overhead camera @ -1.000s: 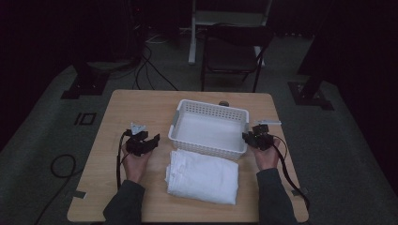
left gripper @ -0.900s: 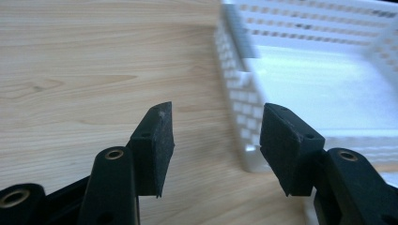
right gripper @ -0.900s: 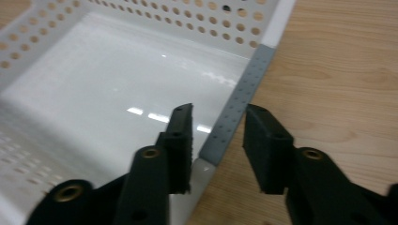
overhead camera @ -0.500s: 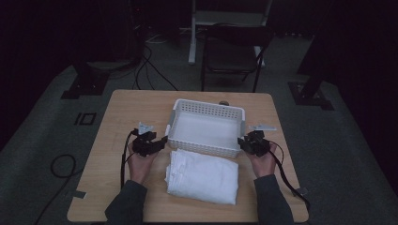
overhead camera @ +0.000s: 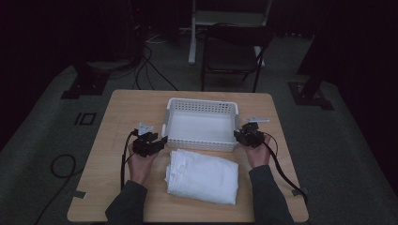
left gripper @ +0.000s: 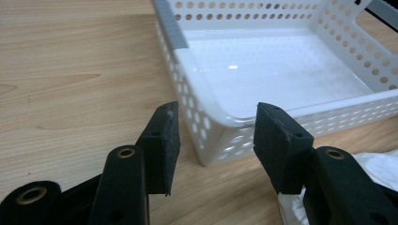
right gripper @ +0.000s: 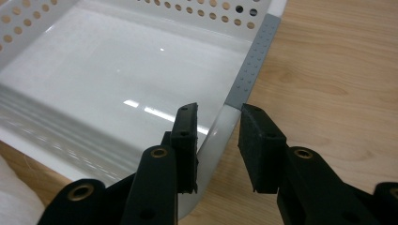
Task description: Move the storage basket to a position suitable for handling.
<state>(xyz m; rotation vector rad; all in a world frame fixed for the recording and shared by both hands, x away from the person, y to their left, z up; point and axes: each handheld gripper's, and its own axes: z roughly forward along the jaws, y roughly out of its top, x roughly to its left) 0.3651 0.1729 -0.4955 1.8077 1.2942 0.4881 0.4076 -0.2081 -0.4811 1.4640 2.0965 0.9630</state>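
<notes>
Near the middle of the wooden surface sits the white plastic basket, empty, with its long sides running left to right and a short end facing each hand. At its right near corner, the right gripper has one jaw inside the wall and one outside, a small gap on both sides, so it is not pinching yet. At its left near corner, the left gripper has its jaws on either side of the corner; they have just been closing but do not touch it. Just in front of the basket lies a folded white towel.
</notes>
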